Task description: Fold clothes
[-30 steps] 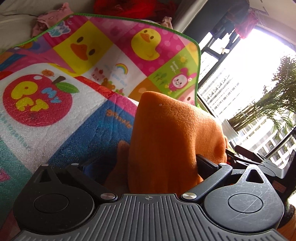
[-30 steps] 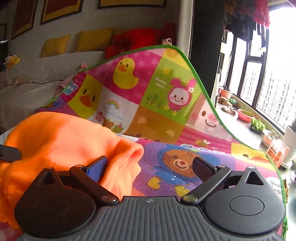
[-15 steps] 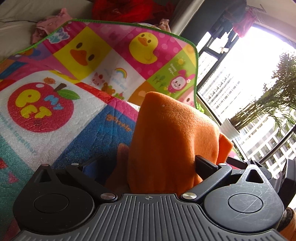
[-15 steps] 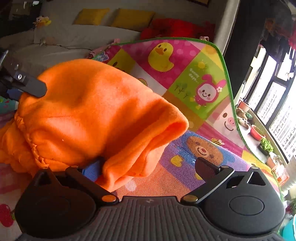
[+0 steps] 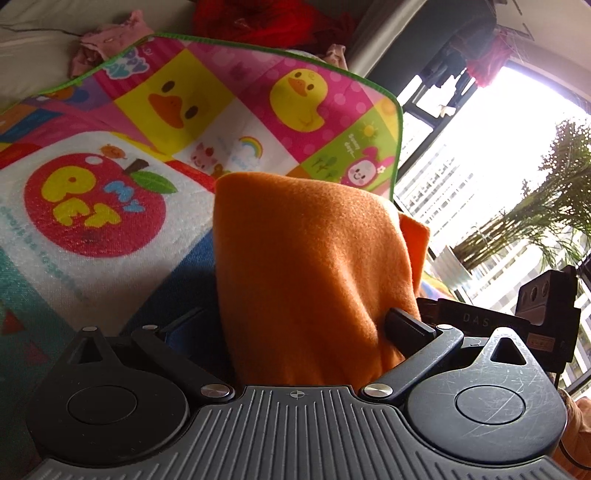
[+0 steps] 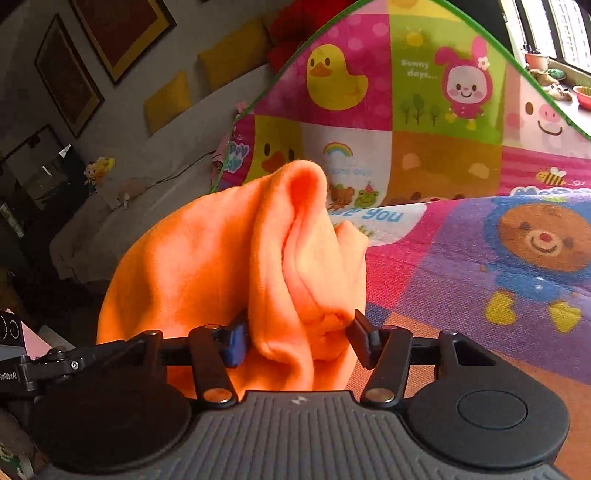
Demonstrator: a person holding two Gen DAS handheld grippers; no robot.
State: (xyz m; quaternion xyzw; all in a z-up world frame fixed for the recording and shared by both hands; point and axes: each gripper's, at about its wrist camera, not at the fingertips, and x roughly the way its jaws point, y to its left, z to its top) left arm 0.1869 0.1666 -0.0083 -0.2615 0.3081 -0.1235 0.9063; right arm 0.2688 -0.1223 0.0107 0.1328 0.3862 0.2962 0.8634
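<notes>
An orange fleece garment [image 5: 306, 258] stands bunched up above a colourful cartoon play mat [image 5: 92, 206]. My left gripper [image 5: 295, 321] has its jaws wide around a thick bundle of it. The right pad digs into the cloth and the left pad is hidden in shadow. In the right wrist view another gathered fold of the orange garment [image 6: 207, 258] sits between the jaws of my right gripper [image 6: 299, 339]. These jaws are closing, and both pads touch the fold. Part of the right tool [image 5: 480, 321] shows just right of the left gripper.
The mat [image 6: 461, 258] curls up at its green-edged far side. Behind it is a pale sofa with yellow cushions [image 6: 166, 103], a red cushion [image 5: 258, 18] and pink clothing [image 5: 107, 40]. A bright window with a plant [image 5: 535, 221] is at the right.
My right gripper rolled, dipped and drew its wide jaws in onto a fold of the orange garment, which now bunches upright. The left gripper shifted slightly with its bundle.
</notes>
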